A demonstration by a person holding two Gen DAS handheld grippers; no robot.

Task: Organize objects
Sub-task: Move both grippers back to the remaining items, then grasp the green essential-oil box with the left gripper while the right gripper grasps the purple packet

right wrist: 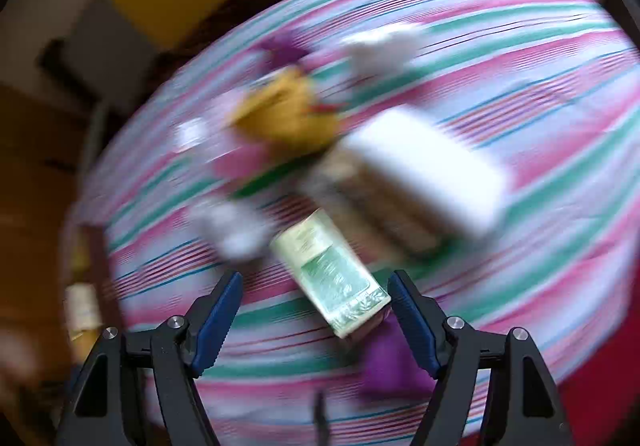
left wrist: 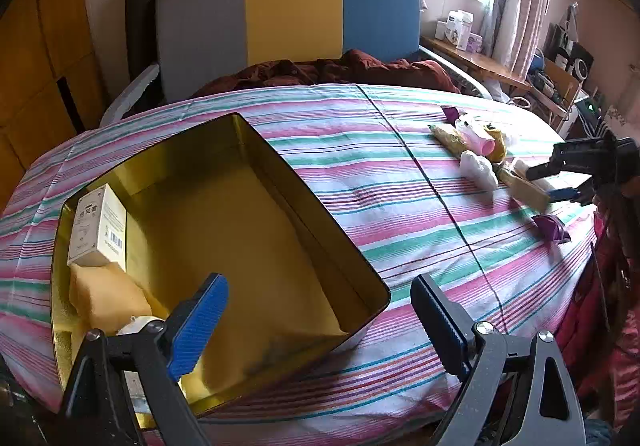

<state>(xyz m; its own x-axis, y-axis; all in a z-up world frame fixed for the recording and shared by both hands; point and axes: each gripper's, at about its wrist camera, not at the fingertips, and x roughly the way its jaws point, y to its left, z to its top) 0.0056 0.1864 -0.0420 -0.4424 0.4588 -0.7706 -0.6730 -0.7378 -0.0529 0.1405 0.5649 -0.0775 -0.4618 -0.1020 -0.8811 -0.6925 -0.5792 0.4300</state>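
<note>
The left gripper (left wrist: 320, 322) hangs wide open and empty over the gold tin (left wrist: 248, 246) just ahead. The right gripper (right wrist: 316, 310), open and empty, has a green-labelled box (right wrist: 332, 278) between its fingers; blur suggests speed, risking knocking it askew.

My left tongs (left wrist: 320, 322) hang with both blue-padded jaws spread wide, nothing between them. My right tongs (right wrist: 316, 318) are also spread wide and grip nothing; from the left camera they (left wrist: 560, 182) sit far right.
</note>
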